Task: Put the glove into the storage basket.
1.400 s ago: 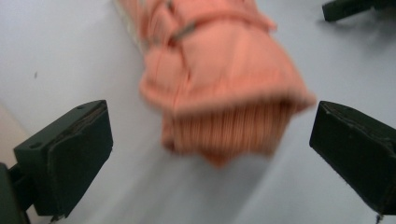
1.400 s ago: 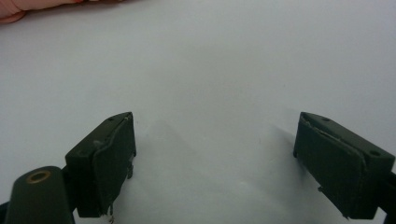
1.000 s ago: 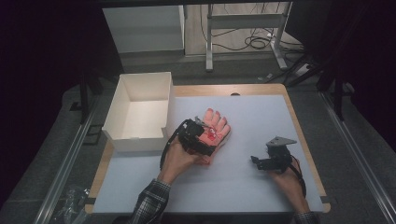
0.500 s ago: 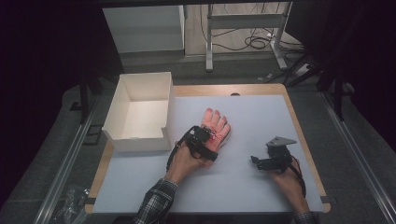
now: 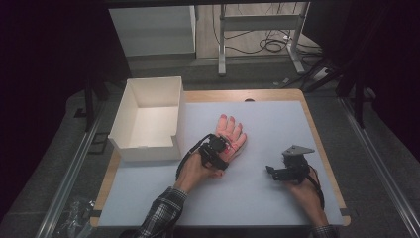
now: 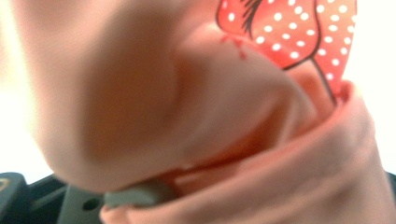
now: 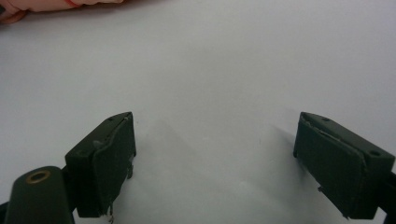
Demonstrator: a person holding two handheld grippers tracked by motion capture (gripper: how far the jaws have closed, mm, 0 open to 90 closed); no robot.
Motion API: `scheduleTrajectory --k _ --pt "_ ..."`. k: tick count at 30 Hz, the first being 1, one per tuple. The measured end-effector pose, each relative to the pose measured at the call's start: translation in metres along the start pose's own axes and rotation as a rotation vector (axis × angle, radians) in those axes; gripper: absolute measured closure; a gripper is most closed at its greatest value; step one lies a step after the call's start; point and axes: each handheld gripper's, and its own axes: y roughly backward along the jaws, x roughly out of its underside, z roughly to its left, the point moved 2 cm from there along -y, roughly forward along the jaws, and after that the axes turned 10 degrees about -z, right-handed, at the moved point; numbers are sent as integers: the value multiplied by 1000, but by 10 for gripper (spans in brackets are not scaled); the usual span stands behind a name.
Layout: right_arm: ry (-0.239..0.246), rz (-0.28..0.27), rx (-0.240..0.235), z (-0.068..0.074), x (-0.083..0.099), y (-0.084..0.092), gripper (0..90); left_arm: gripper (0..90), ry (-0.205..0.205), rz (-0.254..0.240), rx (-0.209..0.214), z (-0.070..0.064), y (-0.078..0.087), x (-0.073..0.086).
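Brightly lit desk (image 5: 257, 198) amid near-black surroundings in the high view. Left gripper view heavily blurred, pink glove (image 6: 196, 116) out of focus, background washed to white glare. Right gripper view sharp, soft shadows beneath the jaws.

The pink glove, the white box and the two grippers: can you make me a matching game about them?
Things:
1. pink glove
2. white box
3. left gripper
4. right gripper

States:
A. jaws wide apart above bare table
B. stands by the table's left edge with nothing inside
C. lies flat mid-table, fingers pointing away from the person
D. has just closed its jaws on the glove's cuff

Pairs: 1-C, 2-B, 3-D, 4-A
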Motion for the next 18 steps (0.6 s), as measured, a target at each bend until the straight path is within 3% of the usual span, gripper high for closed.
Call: scheduleTrajectory --k 7,18 --pt "0 0 0 0 0 0 131 420 27 -57 -2 10 13 -9" --pt "0 0 0 0 0 0 131 405 32 -126 -62 18 50 -38"
